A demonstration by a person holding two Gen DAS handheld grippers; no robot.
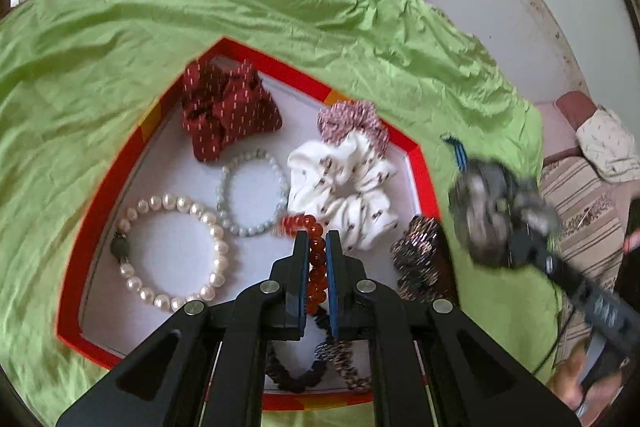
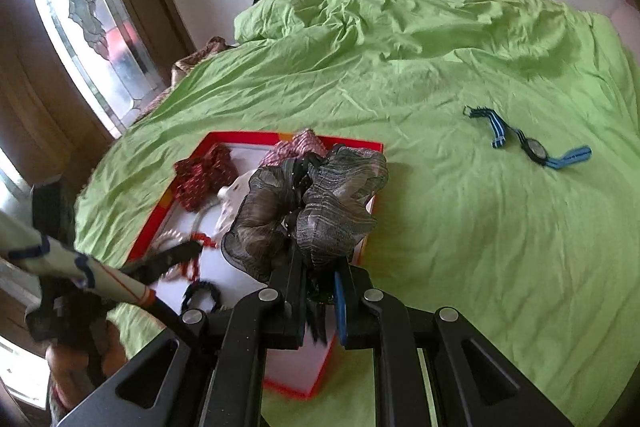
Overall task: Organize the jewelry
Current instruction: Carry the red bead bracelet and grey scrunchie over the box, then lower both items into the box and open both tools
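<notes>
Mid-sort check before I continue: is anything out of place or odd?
Yes. A blue striped-strap watch lies alone on the green bedsheet, outside the red-rimmed tray holding the bracelets and scrunchies. The right claw grips a grey mesh scrunchie above the tray's corner.

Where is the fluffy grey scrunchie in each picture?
Left wrist view: the grey scrunchie is at the right edge, blurred, on the tip of the right hand-held gripper, beside the tray.
Right wrist view: it fills the centre, pinched above the tray.
Shared landmark: the red-rimmed tray on the green bedsheet.
</notes>
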